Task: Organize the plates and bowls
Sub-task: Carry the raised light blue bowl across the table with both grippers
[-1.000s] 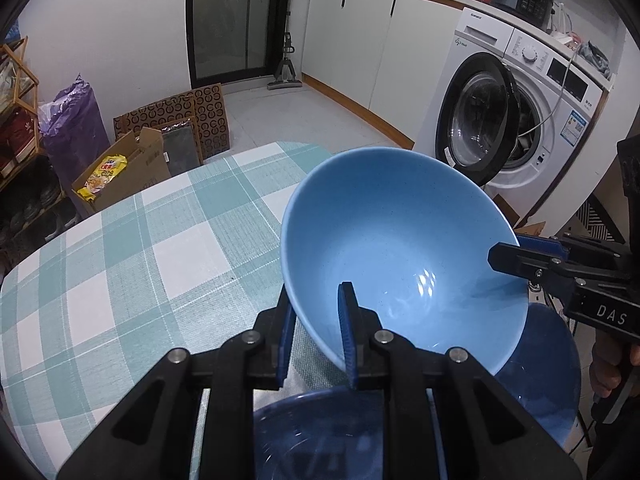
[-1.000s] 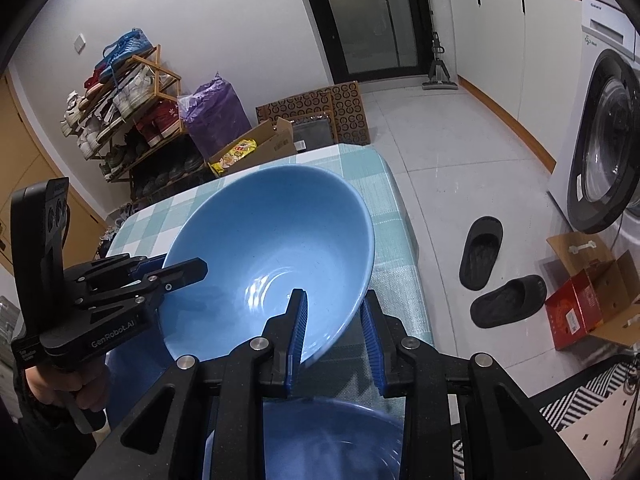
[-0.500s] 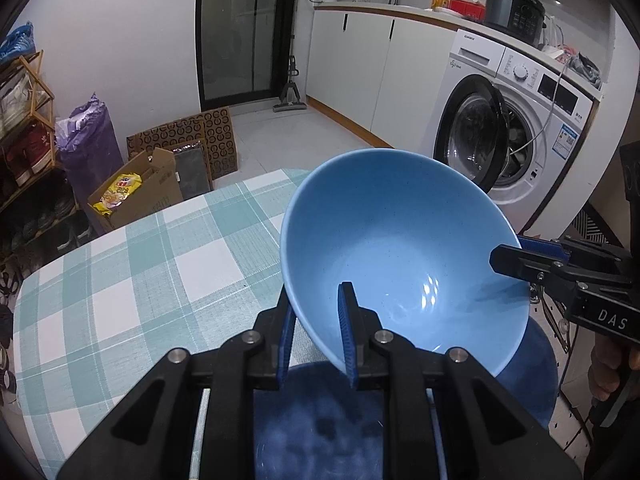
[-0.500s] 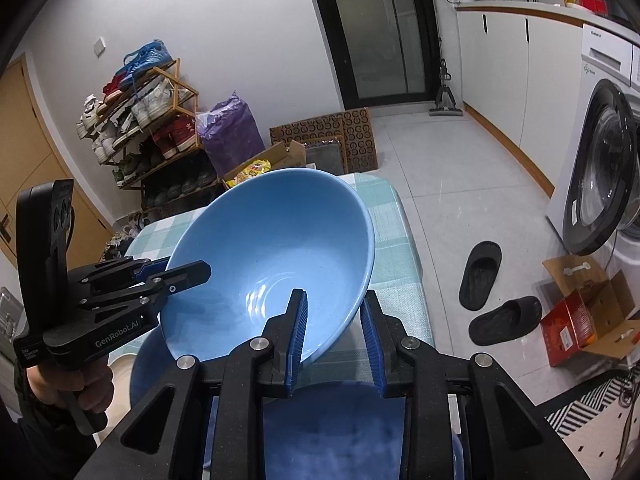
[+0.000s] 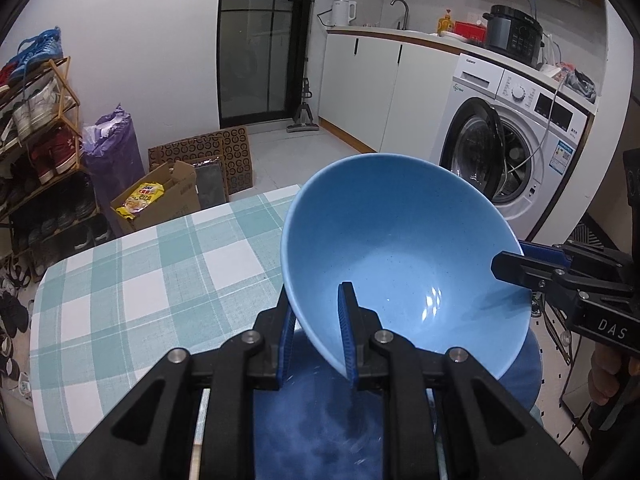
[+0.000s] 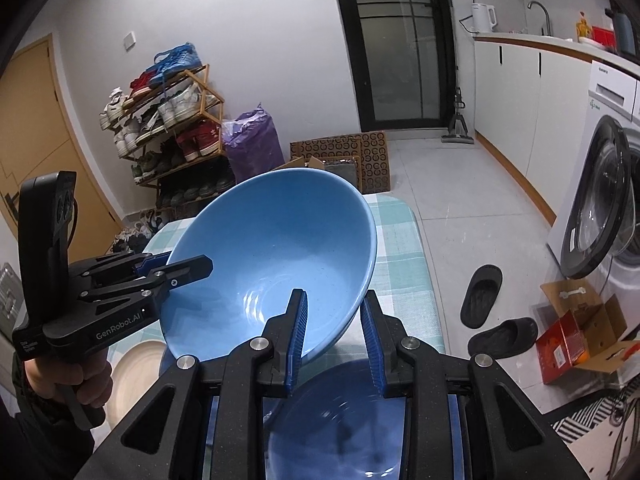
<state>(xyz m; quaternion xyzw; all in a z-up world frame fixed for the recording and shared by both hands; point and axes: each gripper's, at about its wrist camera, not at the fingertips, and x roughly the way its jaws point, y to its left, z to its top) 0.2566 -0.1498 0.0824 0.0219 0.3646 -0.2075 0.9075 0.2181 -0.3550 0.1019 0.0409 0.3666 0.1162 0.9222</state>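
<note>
both grippers are clamped on one light blue bowl (image 5: 404, 256), left gripper (image 5: 318, 330) pinching the near rim, right gripper (image 6: 334, 334) on the opposite rim. bowl's tilted and held in the air over the checked table (image 5: 132, 280), right above a darker blue bowl (image 6: 340, 420) sitting underneath. risk here: thin rim grips on glazed ceramic, so if either hand twists or pulls unevenly it could slip and smack the lower bowl.
</note>
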